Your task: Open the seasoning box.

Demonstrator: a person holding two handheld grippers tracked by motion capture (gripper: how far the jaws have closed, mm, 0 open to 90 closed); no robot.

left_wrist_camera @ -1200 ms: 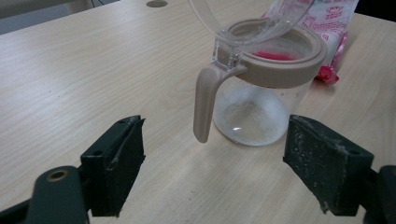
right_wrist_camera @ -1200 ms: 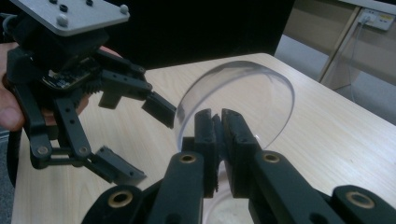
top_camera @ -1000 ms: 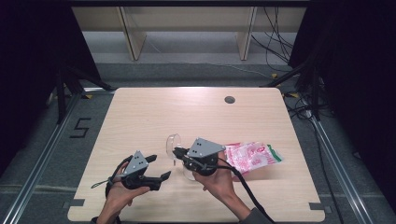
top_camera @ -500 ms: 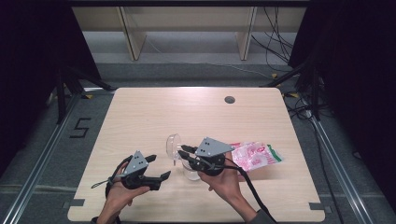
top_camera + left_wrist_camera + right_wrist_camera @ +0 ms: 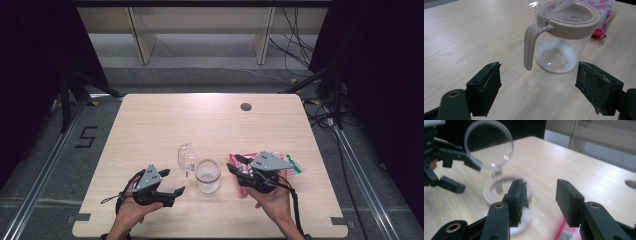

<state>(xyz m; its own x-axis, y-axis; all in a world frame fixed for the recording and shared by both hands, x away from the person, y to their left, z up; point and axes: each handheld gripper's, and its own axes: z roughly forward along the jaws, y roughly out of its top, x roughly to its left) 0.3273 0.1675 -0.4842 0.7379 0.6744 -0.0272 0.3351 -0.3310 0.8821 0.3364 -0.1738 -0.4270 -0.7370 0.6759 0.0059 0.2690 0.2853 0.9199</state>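
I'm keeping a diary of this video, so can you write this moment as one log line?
jar: lid flipped open, upright on table | left gripper: open, beside jar | right gripper: just opening, nothing between jaws | pink packet: under right gripper

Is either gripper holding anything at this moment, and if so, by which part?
Nothing is held. The left gripper stands open short of the jar; the right gripper, its jaws just opening, has nothing between them.

Pink packet (image 5: 565,232) blurred, cut by bottom edge.
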